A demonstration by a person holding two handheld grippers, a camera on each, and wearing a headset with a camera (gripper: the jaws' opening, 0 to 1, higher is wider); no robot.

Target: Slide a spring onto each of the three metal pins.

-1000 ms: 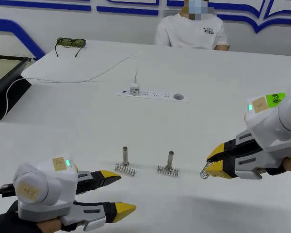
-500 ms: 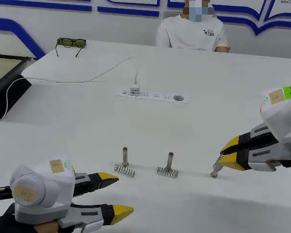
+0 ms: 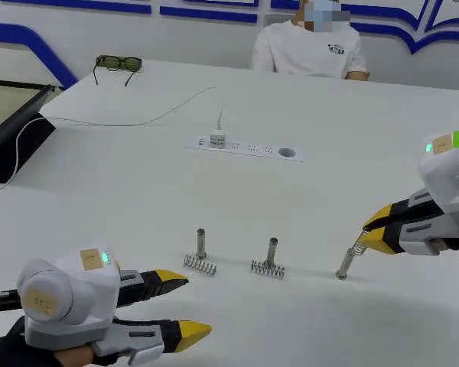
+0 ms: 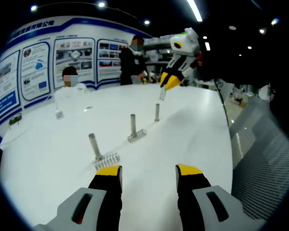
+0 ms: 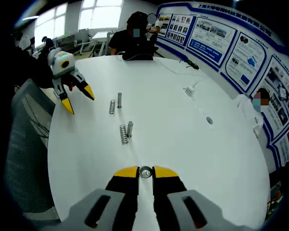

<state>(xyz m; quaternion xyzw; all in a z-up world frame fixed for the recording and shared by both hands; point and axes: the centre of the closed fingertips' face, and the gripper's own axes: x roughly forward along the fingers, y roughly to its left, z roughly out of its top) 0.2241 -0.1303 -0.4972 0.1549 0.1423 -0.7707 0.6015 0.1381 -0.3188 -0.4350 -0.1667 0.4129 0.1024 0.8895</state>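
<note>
The right tongs pinch a spring just above the right pin; the left tongs gape empty. Lowered off-axis, the spring may snag the tip and topple the pin

the place reads as an office meeting room or showroom. a broad white surface with a rounded edge has a power strip lying near its middle, and a white cable trails toward its left edge. blue-trimmed printed display boards line the wall. spotlights sit in a dark ceiling. a mesh office chair stands beside the surface's edge, a person sits at its far edge, and windows show beyond.
</note>
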